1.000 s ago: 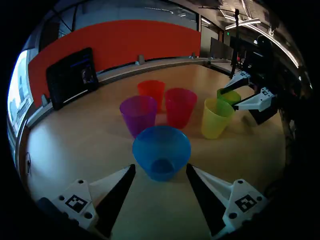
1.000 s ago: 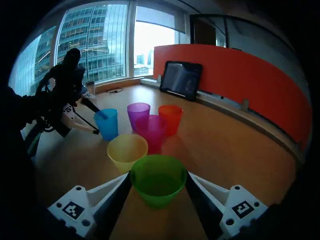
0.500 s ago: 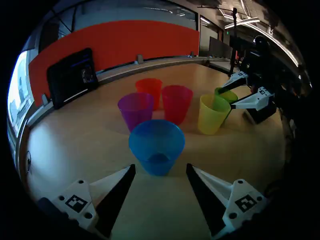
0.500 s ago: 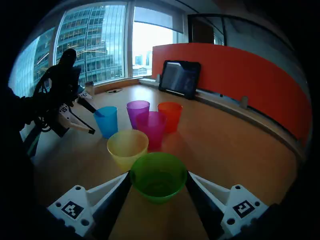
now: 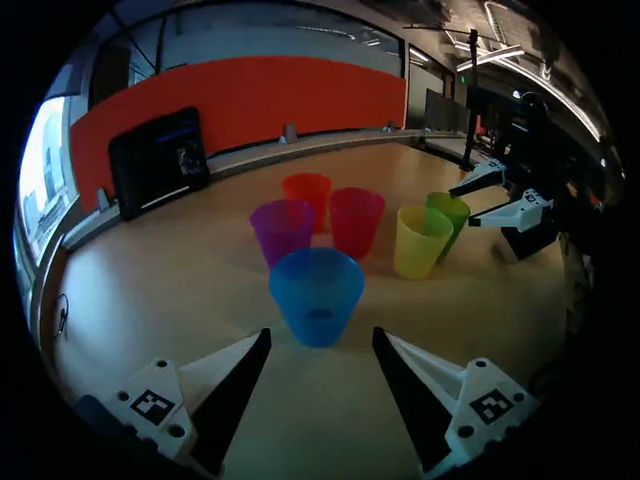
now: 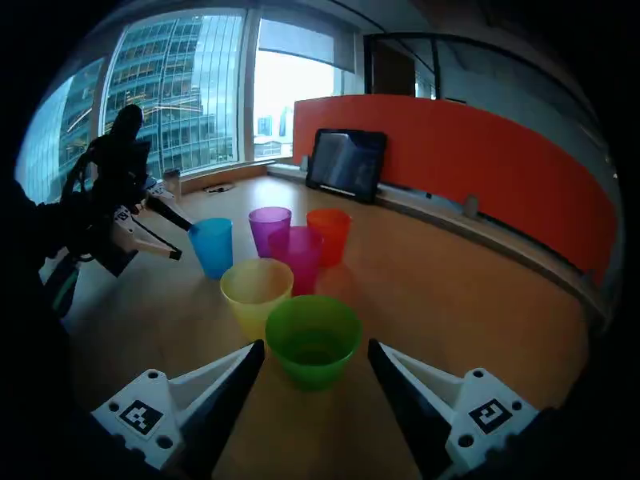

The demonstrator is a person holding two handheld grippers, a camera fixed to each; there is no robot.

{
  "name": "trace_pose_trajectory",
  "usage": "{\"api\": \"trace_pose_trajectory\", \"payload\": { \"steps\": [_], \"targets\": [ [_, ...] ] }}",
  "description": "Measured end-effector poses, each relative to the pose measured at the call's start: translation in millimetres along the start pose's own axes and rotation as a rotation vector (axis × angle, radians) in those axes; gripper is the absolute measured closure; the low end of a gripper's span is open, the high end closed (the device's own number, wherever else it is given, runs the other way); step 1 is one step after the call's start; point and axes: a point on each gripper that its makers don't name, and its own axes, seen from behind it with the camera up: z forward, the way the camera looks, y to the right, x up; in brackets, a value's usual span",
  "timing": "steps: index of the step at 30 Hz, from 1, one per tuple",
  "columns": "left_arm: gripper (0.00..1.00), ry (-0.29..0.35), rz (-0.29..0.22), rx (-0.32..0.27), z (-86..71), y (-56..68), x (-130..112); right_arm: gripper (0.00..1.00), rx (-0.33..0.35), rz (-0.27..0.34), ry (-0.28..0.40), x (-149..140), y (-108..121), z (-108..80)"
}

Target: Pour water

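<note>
— Both grippers have been drawn back; the blue cup (image 5: 316, 294) is left upright, just beyond the wide-open, empty left gripper (image 5: 320, 330).
— And the green cup (image 6: 312, 338)?
— Set dead ahead of the spread, empty right gripper (image 6: 314, 342). Its inside is seen in the right gripper view; in the left gripper view it is partly hidden behind the yellow cup (image 5: 420, 240).

On the wooden table (image 5: 144, 272), the left gripper (image 5: 320, 331) hangs with its jaws spread, a blue cup (image 5: 316, 292) upright just beyond its tips, untouched. Farther off stand 5 cups: purple (image 5: 282, 230), orange (image 5: 306, 194), pink (image 5: 356, 220), yellow (image 5: 420, 240) and green (image 5: 445, 210). At far right, the right gripper (image 5: 462, 209) points its parted fingers at the green cup.
</note>
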Motion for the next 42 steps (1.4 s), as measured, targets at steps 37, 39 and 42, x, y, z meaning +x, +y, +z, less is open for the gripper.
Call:
{"api": "trace_pose_trajectory", "payload": {
  "steps": [37, 39, 42],
  "targets": [
    [0.06, 0.4, 0.07, 0.388, -90.9, -24.9, 61.4, 0.0, -0.396, 0.07, 0.325, 53.2, 49.6, -85.0],
    [0.06, 0.429, 0.051, 0.405, -95.9, -27.4, 65.7, 0.0, -0.424, 0.068, 0.354, 59.9, 52.6, -88.0],
    [0.06, 0.462, 0.018, 0.415, -99.4, -29.2, 69.8, 0.0, -0.472, 0.078, 0.401, 70.5, 58.9, -94.8]
  ]
}}
